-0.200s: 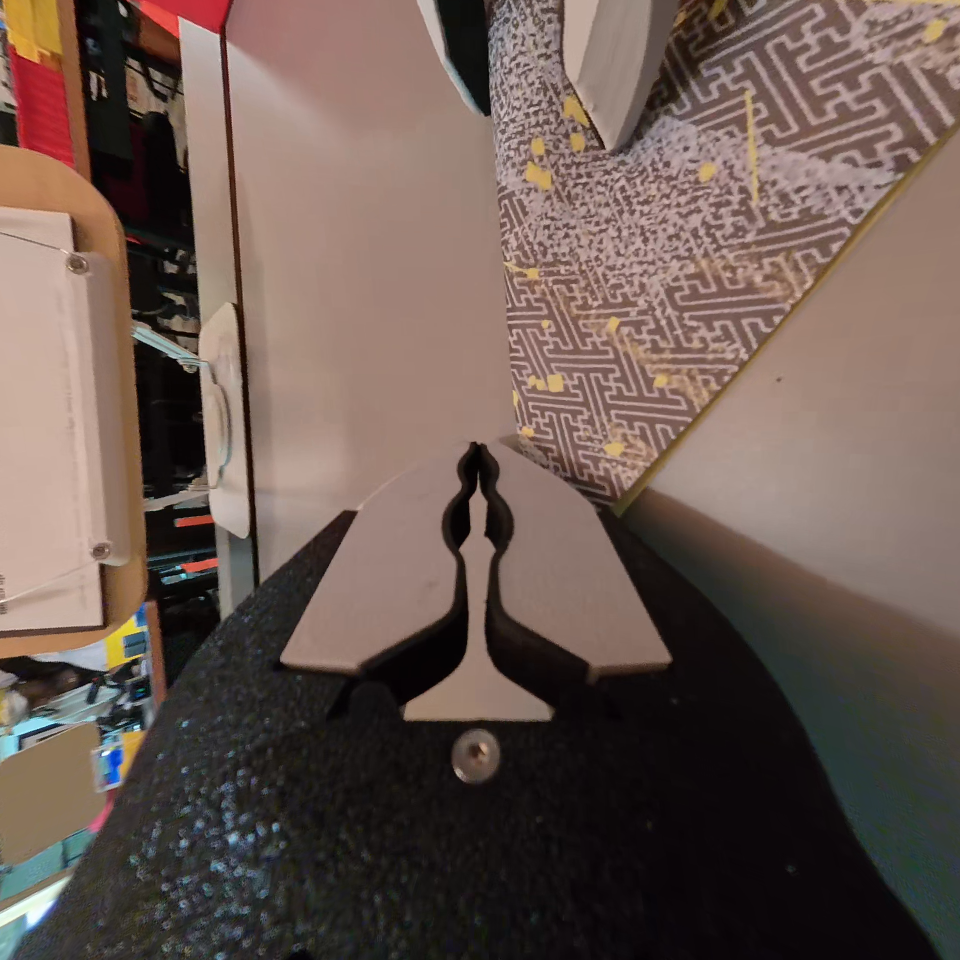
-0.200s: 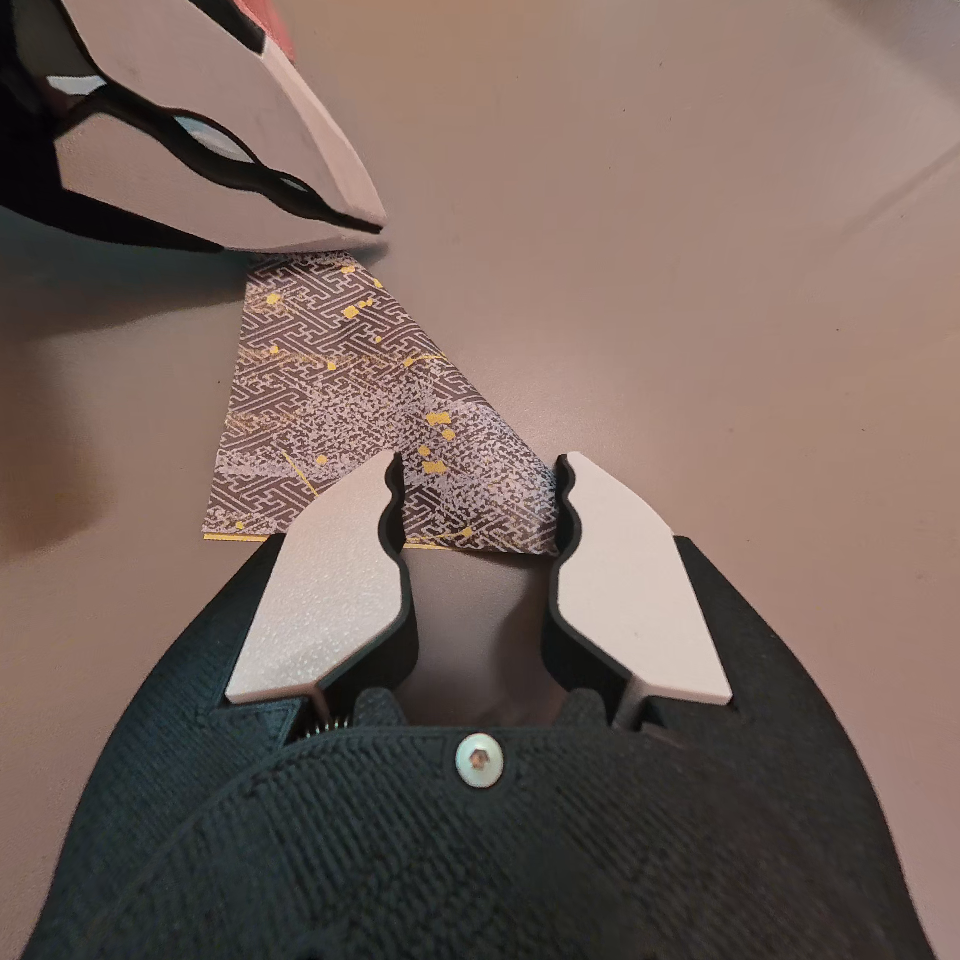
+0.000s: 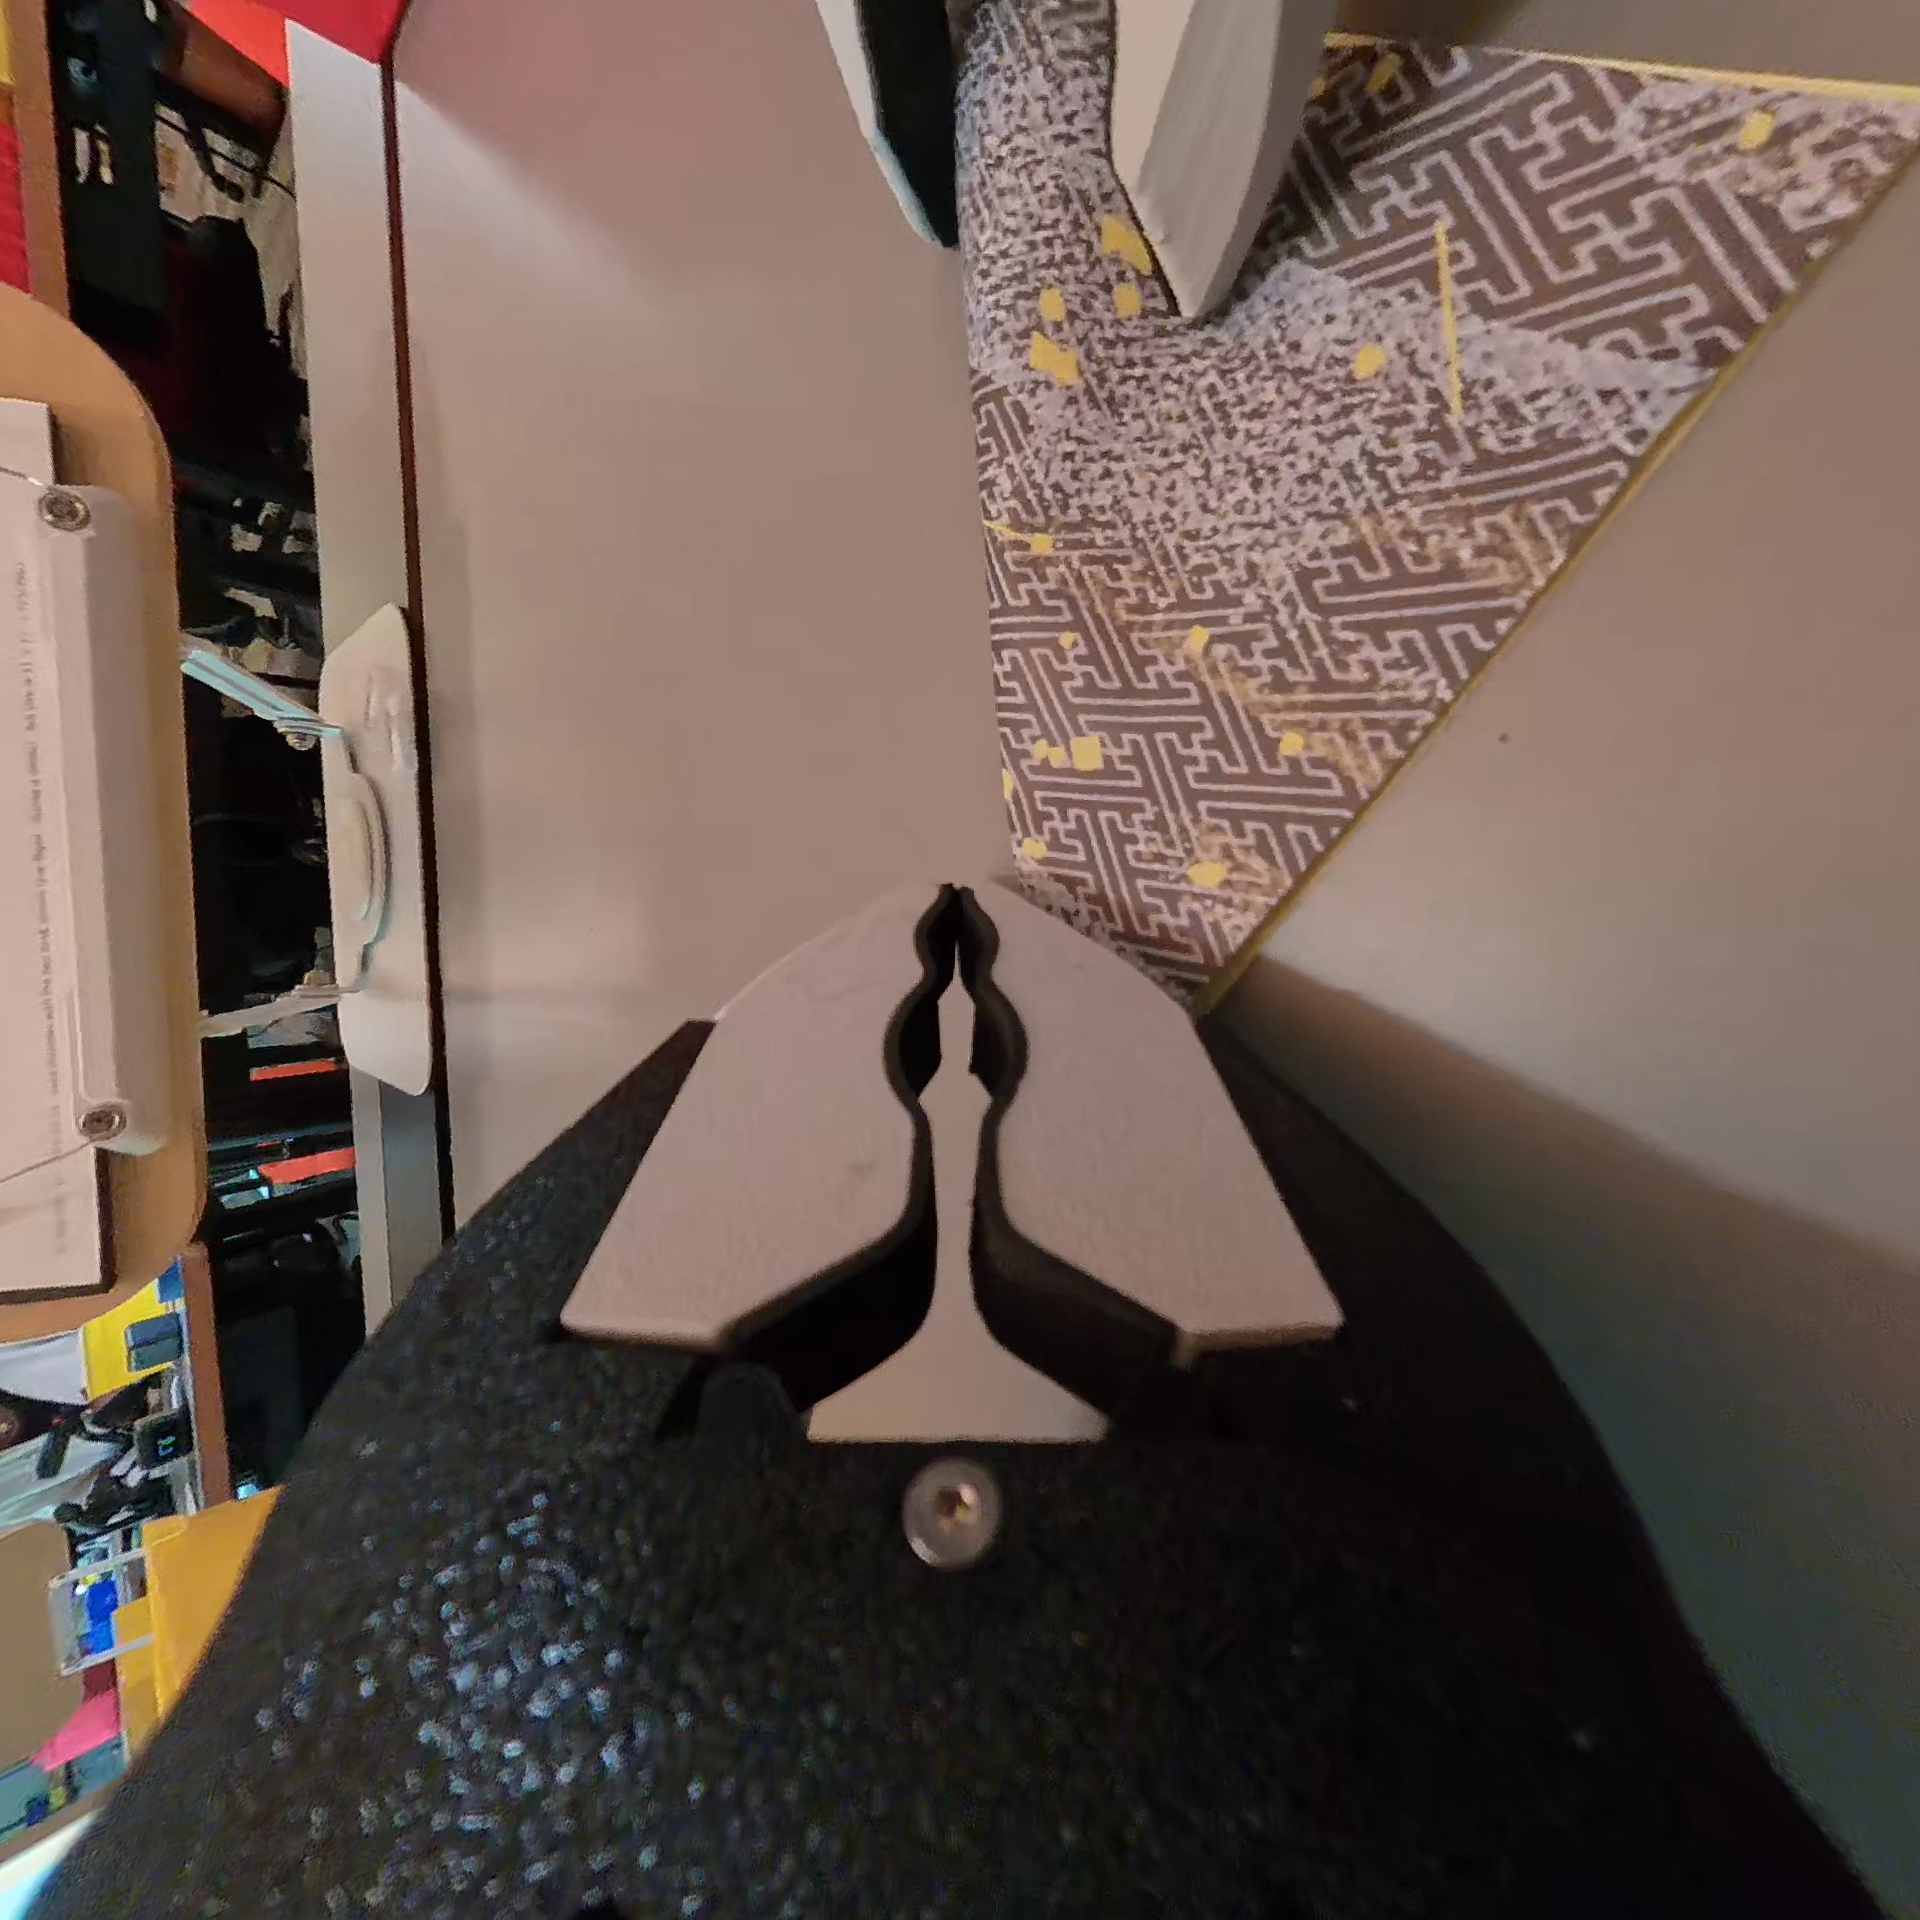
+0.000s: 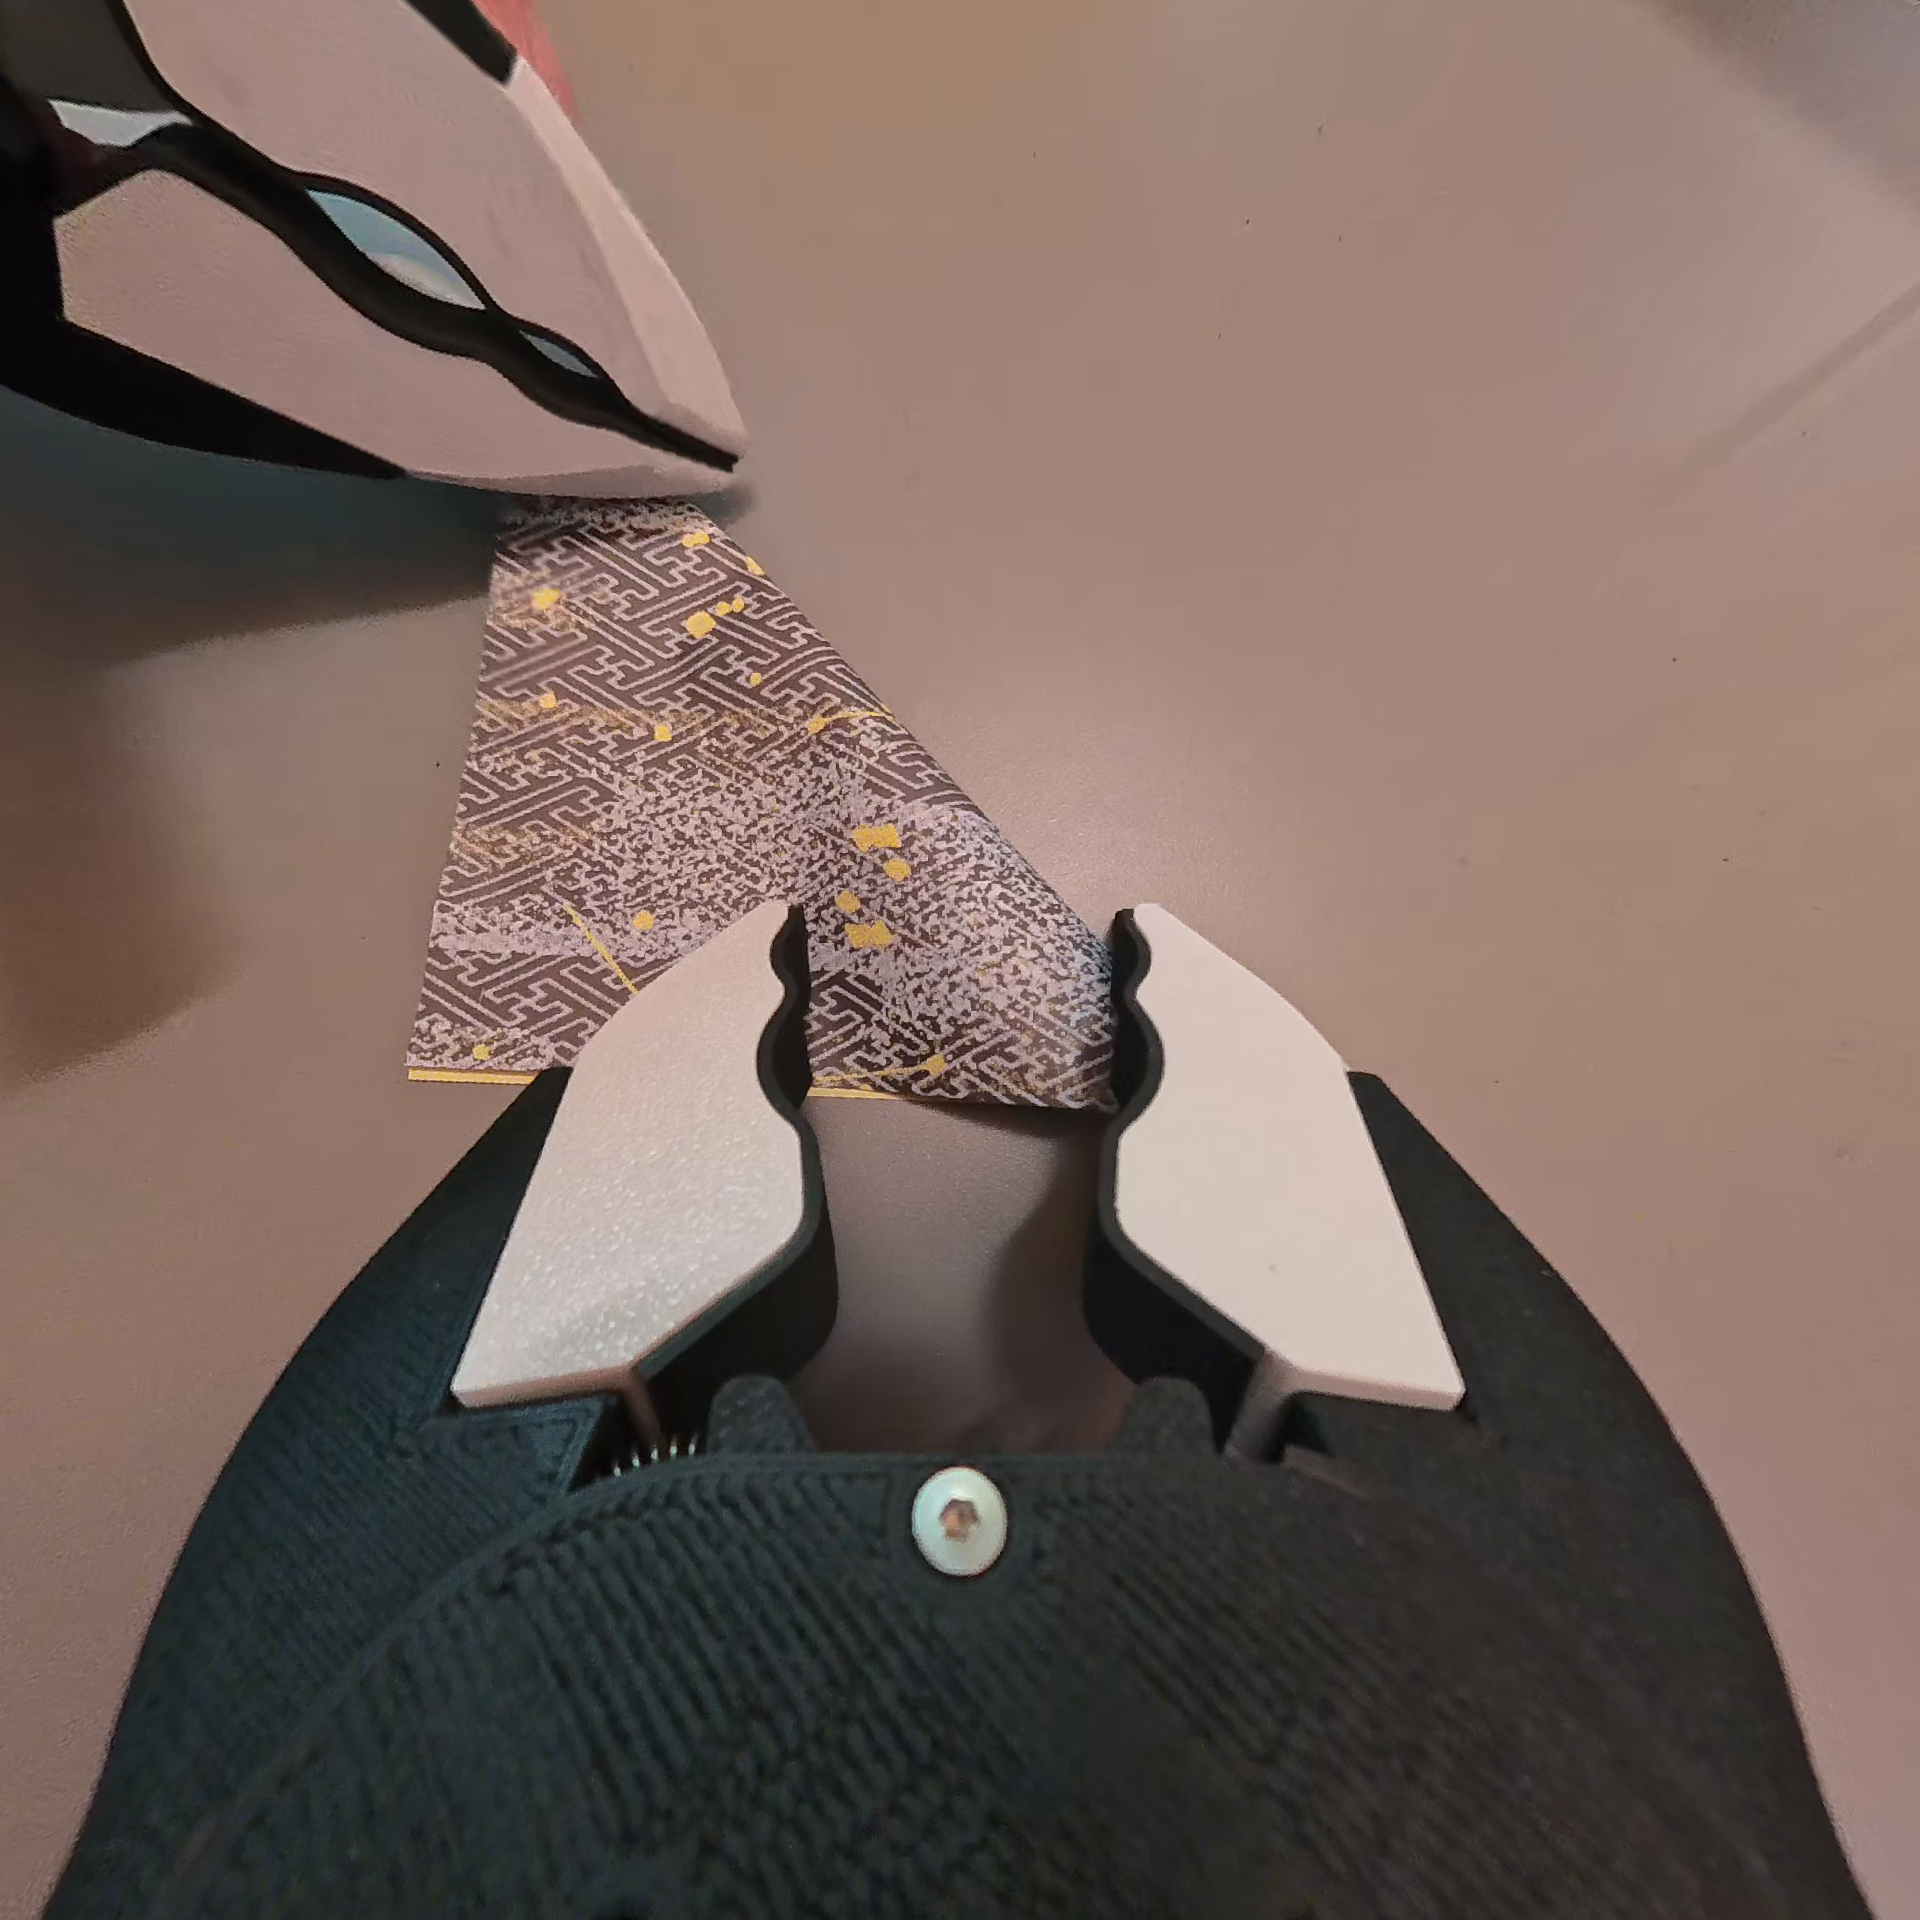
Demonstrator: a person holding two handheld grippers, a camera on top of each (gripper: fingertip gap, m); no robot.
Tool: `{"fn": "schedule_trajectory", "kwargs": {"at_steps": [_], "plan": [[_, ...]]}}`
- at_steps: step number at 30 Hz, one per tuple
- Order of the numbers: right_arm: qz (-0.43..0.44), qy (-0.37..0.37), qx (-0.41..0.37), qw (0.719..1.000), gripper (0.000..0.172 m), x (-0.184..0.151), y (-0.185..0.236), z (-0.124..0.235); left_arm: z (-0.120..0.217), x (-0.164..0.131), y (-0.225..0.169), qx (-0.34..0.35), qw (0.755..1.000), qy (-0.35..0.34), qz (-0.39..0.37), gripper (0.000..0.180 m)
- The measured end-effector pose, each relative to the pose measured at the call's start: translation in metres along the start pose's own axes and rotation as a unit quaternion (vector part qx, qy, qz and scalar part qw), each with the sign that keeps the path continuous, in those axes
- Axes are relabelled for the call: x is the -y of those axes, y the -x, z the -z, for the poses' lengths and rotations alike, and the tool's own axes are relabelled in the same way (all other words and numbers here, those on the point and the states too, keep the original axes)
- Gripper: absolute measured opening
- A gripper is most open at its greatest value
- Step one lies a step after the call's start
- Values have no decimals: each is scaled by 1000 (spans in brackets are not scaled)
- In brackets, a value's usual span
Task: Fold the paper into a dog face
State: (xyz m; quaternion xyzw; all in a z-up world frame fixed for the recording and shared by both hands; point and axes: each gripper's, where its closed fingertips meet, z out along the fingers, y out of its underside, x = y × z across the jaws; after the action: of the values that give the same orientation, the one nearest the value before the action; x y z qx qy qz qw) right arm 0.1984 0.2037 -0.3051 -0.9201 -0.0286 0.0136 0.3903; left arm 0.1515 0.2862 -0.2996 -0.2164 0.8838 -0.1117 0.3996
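Right gripper (image 4: 956, 997) spread wide, pads clear of anything, tips hovering over the near corner of the folded paper (image 4: 665, 831). Paper lying flat on the brown table (image 4: 1351, 520), a triangle in dark maze print with gold flecks, a yellow edge showing along the near side. Left gripper (image 3: 951, 894) pinched tight, nothing between the tips, parked at the paper's far corner.

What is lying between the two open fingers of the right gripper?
In the right wrist view, one corner of the folded patterned paper lies on the table between the right gripper's open fingers.
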Motion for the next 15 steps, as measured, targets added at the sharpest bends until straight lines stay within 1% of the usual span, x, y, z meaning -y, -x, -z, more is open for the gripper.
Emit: {"fn": "schedule_trajectory", "kwargs": {"at_steps": [4, 7, 15], "plan": [[0, 0, 0, 1000, 56, 0, 0, 0, 1, -1, -5, -8, 1000, 8, -23, 0], [0, 0, 0, 1000, 56, 0, 0, 0, 0, -1, -6, 3, 998, 18, -62, 0], [0, 0, 0, 1000, 56, 0, 0, 0, 0, -1, -6, 18, 996, 29, -86, 0]]}}
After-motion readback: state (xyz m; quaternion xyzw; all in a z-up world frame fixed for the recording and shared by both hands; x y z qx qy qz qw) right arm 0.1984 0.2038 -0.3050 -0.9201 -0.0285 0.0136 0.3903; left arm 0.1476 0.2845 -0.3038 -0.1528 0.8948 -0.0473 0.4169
